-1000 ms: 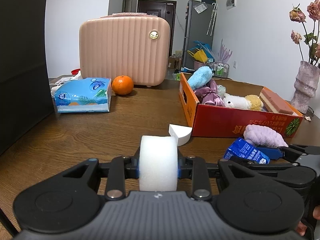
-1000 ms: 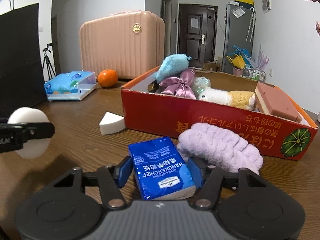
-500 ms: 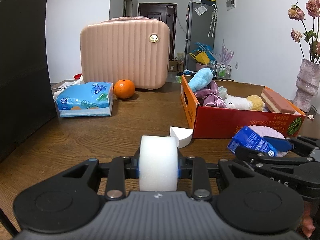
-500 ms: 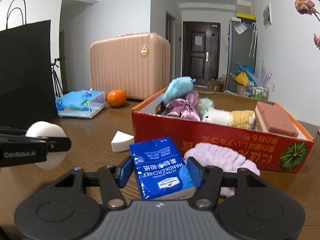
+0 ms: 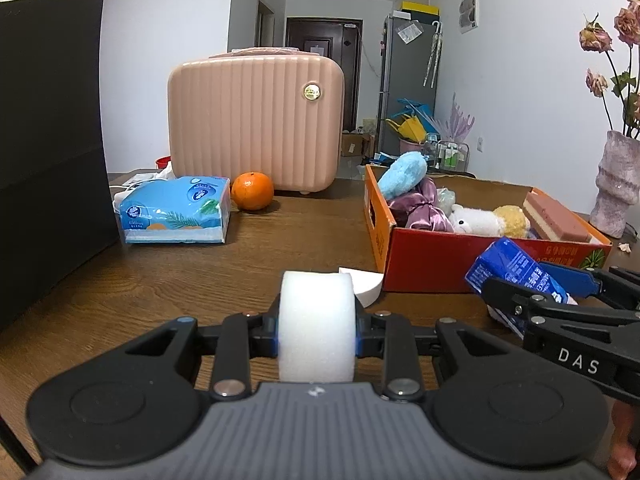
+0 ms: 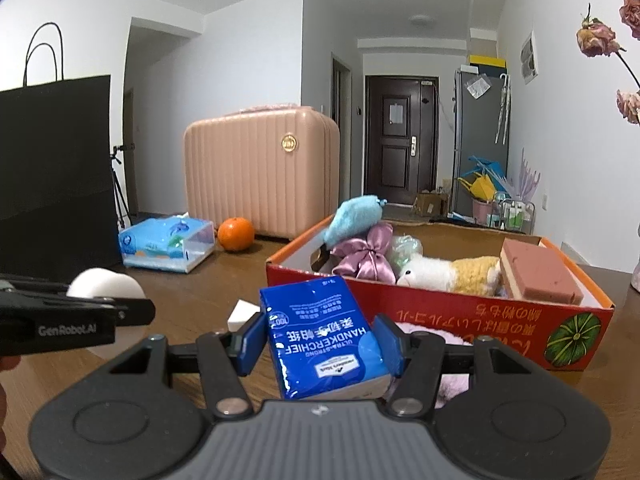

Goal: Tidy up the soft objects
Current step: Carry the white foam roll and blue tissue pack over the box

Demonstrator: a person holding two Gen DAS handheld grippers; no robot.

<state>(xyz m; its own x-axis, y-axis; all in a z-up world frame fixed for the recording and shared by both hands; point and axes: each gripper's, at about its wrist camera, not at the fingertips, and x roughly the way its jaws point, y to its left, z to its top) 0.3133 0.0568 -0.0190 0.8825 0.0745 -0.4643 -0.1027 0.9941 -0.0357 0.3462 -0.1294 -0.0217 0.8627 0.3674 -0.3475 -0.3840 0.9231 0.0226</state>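
My left gripper [image 5: 317,330] is shut on a round white sponge [image 5: 317,324], held above the table; it also shows in the right wrist view [image 6: 105,287]. My right gripper [image 6: 322,340] is shut on a blue handkerchief tissue pack [image 6: 323,336], lifted near the front wall of the red cardboard box [image 6: 460,312]. The pack also shows in the left wrist view [image 5: 516,270]. The box holds a blue plush [image 6: 354,216], a purple satin bow [image 6: 370,254], a white and yellow plush [image 6: 448,274] and a pink sponge block [image 6: 538,276]. A lilac fluffy thing [image 6: 436,330] lies under my right gripper.
A white wedge sponge [image 5: 362,284] lies on the wooden table [image 5: 160,280] beside the box. A tissue pack [image 5: 176,210], an orange [image 5: 252,196] and a pink suitcase [image 5: 256,120] stand at the back. A black bag [image 5: 44,152] stands left, a vase [image 5: 616,188] right.
Both grippers have risen with their loads. The right gripper has lifted the blue pack off the table, up above the lilac fluffy thing and closer to the box.
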